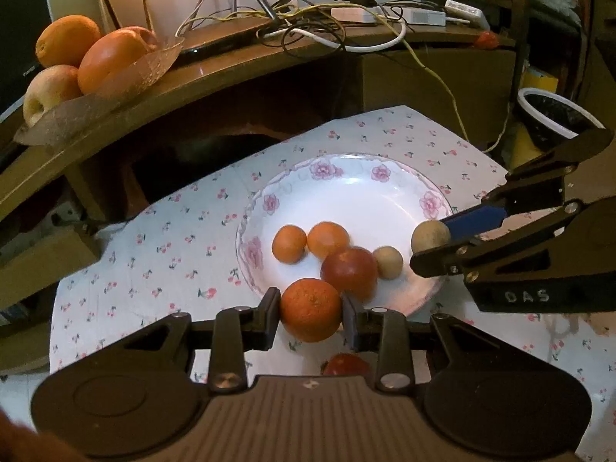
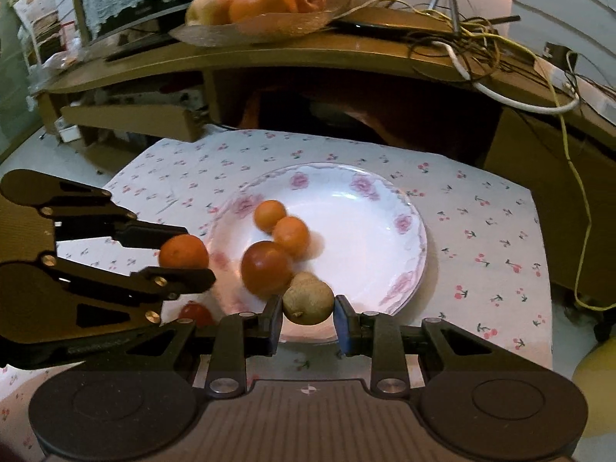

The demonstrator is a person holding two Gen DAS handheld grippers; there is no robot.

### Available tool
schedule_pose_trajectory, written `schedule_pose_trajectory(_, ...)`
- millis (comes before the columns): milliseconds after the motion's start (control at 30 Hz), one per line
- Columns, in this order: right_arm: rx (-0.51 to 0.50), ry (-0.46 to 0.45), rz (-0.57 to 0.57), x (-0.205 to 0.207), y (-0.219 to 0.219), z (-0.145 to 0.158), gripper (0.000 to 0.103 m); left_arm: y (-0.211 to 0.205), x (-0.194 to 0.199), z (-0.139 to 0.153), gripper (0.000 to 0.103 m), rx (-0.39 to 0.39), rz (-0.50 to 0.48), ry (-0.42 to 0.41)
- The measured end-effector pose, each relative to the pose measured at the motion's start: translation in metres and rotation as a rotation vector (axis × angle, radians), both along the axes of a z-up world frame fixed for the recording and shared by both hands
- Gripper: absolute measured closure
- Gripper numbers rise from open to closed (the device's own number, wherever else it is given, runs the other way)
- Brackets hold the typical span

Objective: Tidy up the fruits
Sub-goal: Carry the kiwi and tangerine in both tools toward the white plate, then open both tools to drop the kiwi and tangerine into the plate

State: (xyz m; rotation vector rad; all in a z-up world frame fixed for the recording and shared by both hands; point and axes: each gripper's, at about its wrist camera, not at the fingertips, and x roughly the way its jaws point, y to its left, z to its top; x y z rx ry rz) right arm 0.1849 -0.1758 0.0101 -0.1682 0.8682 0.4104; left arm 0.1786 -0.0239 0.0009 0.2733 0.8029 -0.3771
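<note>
While both of my grippers carry fruit toward the floral plate [image 1: 269, 200], each load has to be set down without knocking what already lies there. My left gripper [image 1: 310, 310] is clamped on a tangerine [image 1: 310, 309], held just short of the plate's near rim. My right gripper [image 2: 308, 306] grips a small brown fruit [image 2: 308, 300], with both pads against its sides, above the near edge of the plate.

Ahead of my left fingers, on the plate, lie two small tangerines [image 1: 289, 243], touching each other, a red fruit [image 1: 349, 272] and a second brown fruit [image 1: 388, 261]. The red fruit appears blurred, so I judge it may be rolling.

Procedure, as I judge it:
1. Carry each fruit over a bare part of the plate; the far half ahead of both grippers is free.
2. Lower until the fruit rests on the plate before parting the fingers; round fruit dropped from height will roll.
3. Release one gripper at a time, since the two stand close together at the near rim.
4. Another red fruit [image 1: 345, 364] lies on the cloth [image 1: 154, 254] below my left gripper, off the plate; collect it afterwards.

Readable markings: the letters "DAS" on the body of my right gripper, seen from the left wrist. I can read no other writing
</note>
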Motion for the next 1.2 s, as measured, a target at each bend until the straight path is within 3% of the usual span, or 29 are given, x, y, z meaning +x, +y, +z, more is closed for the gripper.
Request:
schedule_pose_trajectory(433,-0.031,0.011,-0.023,0.016,-0.001,-0.019,0.074,-0.001,0.017,-0.014,0.064,0.022,-0.002,0.009)
schedule_pose_trajectory(1200,-0.009,-0.023,-0.037,0.027,0.002,-0.022,0.073,-0.001,0.022,-0.016,0.064,0.024,0.015,0.001)
